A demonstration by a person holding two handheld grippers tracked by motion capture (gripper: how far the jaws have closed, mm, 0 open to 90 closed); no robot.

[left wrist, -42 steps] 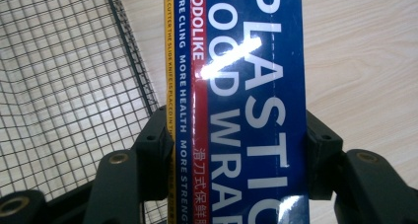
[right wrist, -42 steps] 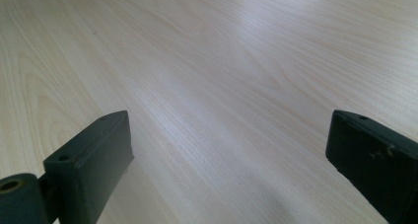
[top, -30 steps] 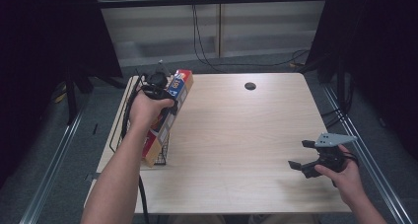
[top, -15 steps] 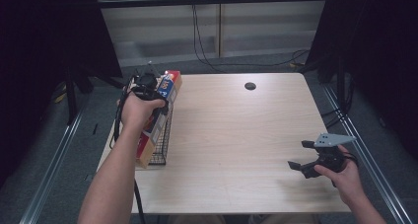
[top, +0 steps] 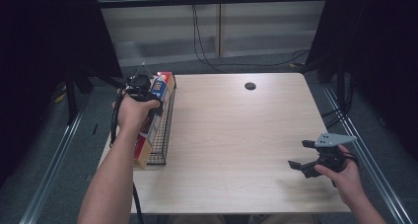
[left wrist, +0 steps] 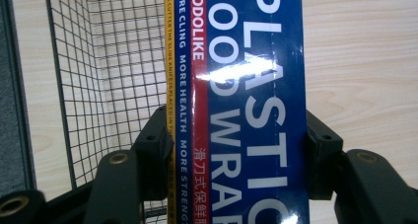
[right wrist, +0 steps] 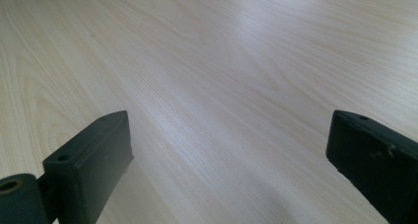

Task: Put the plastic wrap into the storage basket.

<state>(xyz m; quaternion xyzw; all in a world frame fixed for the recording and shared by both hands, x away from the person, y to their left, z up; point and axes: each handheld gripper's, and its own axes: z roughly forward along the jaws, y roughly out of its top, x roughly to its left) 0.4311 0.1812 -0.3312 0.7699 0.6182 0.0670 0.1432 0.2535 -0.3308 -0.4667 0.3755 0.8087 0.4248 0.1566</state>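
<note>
Resting low at the near right of the table [top: 236, 135], the right gripper [top: 308, 157] holds nothing, its jaws spread wide over bare wood. Farther off at the left edge, the left gripper [top: 148, 93] is clamped across a long box of plastic wrap [left wrist: 246, 105], one jaw on each long side. The box lies along a black wire basket [top: 165, 130], probably partly inside it, though the hand [top: 133, 113] hides the contact. Keeping the box level and parallel to the basket's walls should stop its ends from catching the mesh. Beyond, a small dark round spot [top: 250, 86] marks the far tabletop, well clear of everything, and cables [top: 207, 41] trail on the floor behind.
</note>
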